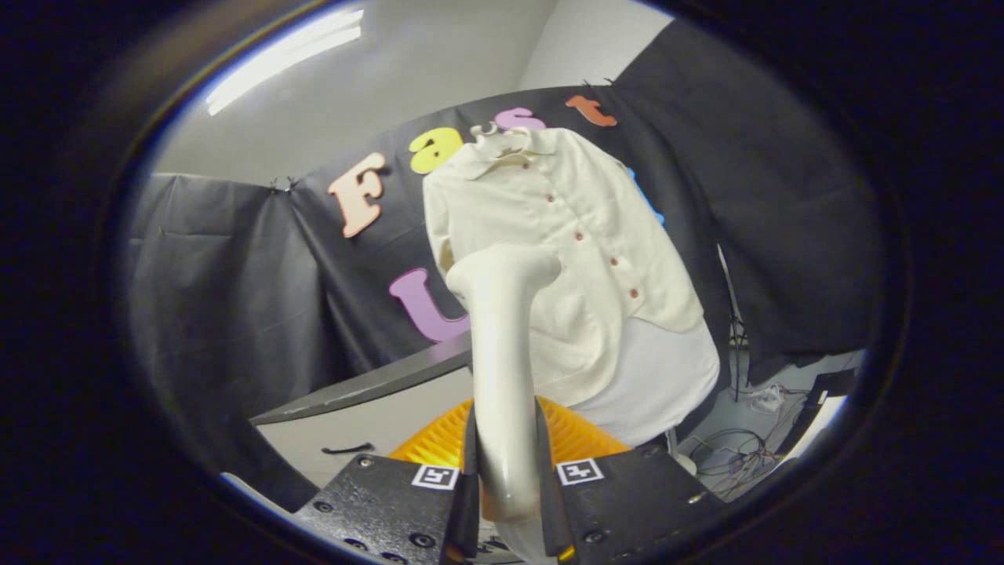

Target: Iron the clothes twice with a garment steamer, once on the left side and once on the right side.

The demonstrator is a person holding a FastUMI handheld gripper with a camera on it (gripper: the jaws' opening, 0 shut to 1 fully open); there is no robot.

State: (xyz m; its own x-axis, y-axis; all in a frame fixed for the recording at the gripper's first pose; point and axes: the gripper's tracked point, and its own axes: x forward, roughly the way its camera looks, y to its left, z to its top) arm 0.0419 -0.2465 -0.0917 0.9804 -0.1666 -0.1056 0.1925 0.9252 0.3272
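A cream button-up shirt (565,235) with dark red buttons hangs on a form in front of the black cloth wall, over a pale blue-white lower part (659,384). My gripper (506,471) is shut on the handle of a white garment steamer (502,369), which rises between the fingers. The steamer's head (502,271) points toward the shirt's lower left front, close to the fabric; whether it touches I cannot tell.
A table (376,416) with a dark edge lies below and left of the shirt. An orange ribbed thing (439,443) sits just behind the fingers. Loose cables (737,455) lie on the floor to the right, by the form's stand.
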